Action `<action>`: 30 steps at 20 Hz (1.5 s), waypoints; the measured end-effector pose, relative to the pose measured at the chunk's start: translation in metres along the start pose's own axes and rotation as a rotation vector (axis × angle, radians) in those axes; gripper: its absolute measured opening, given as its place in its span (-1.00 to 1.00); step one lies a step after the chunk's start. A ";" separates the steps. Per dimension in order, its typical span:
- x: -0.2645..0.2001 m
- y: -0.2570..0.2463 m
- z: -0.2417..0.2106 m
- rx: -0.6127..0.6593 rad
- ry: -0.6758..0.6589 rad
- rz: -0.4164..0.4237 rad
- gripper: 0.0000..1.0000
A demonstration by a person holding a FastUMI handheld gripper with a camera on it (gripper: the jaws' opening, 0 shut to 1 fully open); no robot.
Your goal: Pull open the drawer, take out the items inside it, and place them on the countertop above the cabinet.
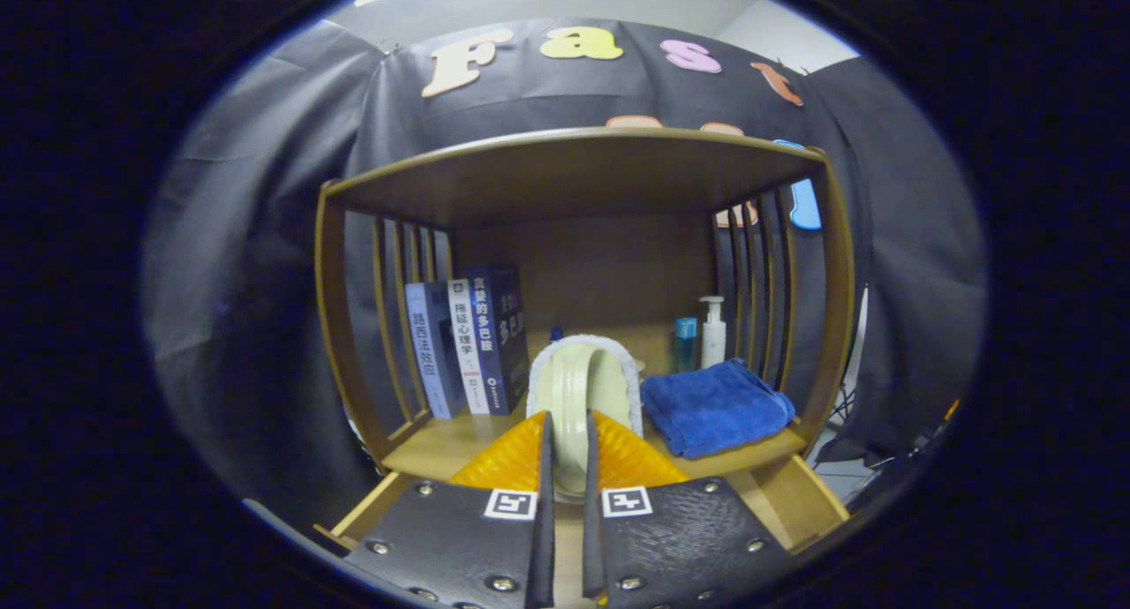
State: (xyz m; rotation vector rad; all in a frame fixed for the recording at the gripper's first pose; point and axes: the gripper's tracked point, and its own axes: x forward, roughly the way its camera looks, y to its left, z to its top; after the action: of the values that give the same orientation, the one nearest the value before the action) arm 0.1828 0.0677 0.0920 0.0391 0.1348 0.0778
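— Fingers first: where do they stand?
— Gripper (565,446) is clenched on a pale green slipper with a white fleecy rim (584,379), both fingers (512,454) pressing its sole edge-on, toe pointing to twelve o'clock.
— And where is that slipper?
— Over the wooden countertop (441,450), inside the slatted shelf frame (574,163), with the open drawer's rim (808,494) below the fingers.
— What's around it?
— Three upright books (466,344) at ten o'clock; a folded blue towel (715,406) at two o'clock, with a white pump bottle (713,331) and a teal bottle (685,340) just behind it.
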 end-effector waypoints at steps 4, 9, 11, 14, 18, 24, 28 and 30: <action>0.047 -0.002 -0.024 0.030 0.141 -0.006 -0.74; 0.092 -0.008 -0.080 0.061 0.322 -0.055 -0.74; 0.106 -0.004 -0.086 0.139 0.341 -0.045 -0.73; 0.122 -0.004 -0.092 0.236 0.309 -0.024 -0.68; 0.146 -0.009 -0.088 0.244 0.230 0.010 -0.68; 0.163 -0.020 -0.091 0.251 0.197 -0.028 -0.53; 0.161 -0.020 -0.087 0.223 0.167 -0.027 -0.48; 0.151 -0.023 -0.080 0.198 0.145 -0.034 0.09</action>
State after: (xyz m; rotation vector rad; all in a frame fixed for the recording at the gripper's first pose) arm 0.3224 0.0596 -0.0085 0.2289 0.2881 0.0330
